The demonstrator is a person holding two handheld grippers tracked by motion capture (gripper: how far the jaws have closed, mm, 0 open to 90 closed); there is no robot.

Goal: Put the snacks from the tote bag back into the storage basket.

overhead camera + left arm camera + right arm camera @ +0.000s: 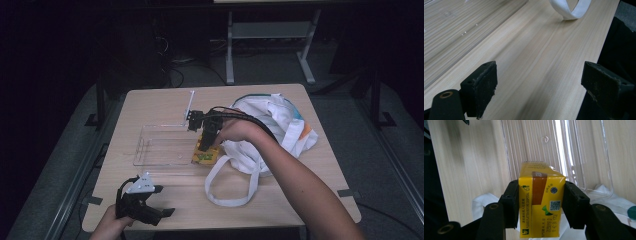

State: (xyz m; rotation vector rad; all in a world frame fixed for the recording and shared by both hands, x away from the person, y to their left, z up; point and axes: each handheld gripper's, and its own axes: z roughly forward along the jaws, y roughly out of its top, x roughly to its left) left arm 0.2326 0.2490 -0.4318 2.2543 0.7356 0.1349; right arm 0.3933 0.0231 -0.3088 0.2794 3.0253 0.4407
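Observation:
A yellow drink carton (540,202) with a brown stripe sits between the black pads of my right gripper (540,205), which is shut on its two sides. In the high view the right gripper (206,145) holds the carton (204,157) just above the table, at the right edge of the clear plastic tray (155,146) and beside the white cloth bag (270,130). My left gripper (159,207) rests low at the front left of the table; its jaws (539,87) stand wide apart over bare wood with nothing between them.
The bag's white strap (227,187) loops across the table in front of the bag, and its loop (571,8) lies ahead of the left gripper. The tray's clear rim (604,170) lies below the carton. A white table frame (230,50) stands beyond the far edge.

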